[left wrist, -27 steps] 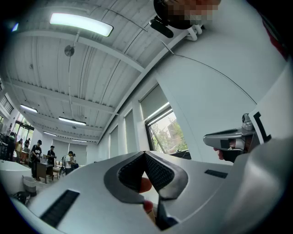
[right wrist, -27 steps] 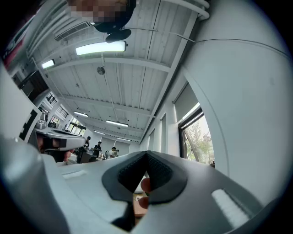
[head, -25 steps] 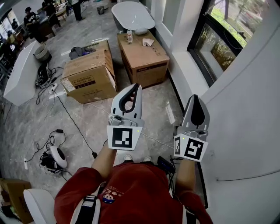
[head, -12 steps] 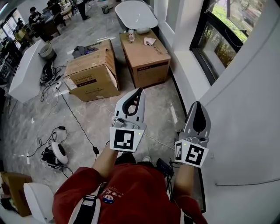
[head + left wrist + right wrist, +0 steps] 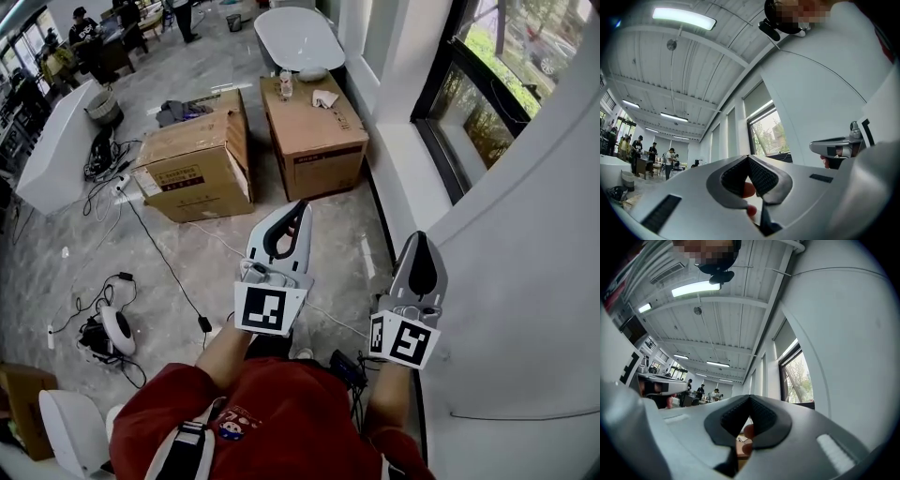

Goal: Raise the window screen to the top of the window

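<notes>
Approach step; screen not yet touched. Left gripper [image 5: 298,211], right gripper [image 5: 419,242]: fingers closed, empty. Screen [image 5: 525,281] likely white panel at right, just beside right gripper. Next: open fingers, find lower edge, grip.

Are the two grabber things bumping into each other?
Apart. The head view shows a strip of floor between the left gripper and the right gripper.
</notes>
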`<control>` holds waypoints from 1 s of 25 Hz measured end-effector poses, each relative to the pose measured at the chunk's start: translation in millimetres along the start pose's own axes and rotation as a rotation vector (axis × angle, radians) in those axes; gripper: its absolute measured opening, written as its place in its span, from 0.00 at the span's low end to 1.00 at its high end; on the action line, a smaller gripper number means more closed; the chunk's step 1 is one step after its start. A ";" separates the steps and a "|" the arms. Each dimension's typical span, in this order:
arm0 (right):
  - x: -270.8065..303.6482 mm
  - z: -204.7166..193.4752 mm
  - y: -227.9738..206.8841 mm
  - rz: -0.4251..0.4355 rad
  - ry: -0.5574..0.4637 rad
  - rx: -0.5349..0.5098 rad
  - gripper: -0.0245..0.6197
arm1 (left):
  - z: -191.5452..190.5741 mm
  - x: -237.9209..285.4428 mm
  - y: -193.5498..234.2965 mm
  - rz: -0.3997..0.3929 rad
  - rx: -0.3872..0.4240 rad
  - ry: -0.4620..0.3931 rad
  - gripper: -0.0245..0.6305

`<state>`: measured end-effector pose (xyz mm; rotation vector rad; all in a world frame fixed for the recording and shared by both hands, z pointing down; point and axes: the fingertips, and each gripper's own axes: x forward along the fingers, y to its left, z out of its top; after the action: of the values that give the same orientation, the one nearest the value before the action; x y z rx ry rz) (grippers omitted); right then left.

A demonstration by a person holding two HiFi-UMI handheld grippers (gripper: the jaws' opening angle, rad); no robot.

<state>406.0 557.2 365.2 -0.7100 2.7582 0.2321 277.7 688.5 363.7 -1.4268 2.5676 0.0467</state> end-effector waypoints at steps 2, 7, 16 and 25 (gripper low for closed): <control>15.3 -6.7 0.7 -0.002 0.003 -0.018 0.05 | -6.7 14.6 9.4 0.000 -0.019 -0.006 0.04; 62.7 -16.0 1.7 -0.017 0.009 -0.057 0.05 | -17.0 61.3 34.8 -0.019 -0.025 -0.017 0.04; 170.4 -40.7 21.7 -0.036 0.039 -0.105 0.05 | -43.4 150.8 100.5 -0.068 -0.066 0.012 0.04; 253.7 -68.1 37.8 -0.077 0.069 -0.132 0.05 | -69.8 224.2 151.2 -0.123 -0.111 0.034 0.04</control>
<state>158.7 461.2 354.2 -0.8722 2.7936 0.3832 24.0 572.5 378.2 -1.6361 2.5336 0.1502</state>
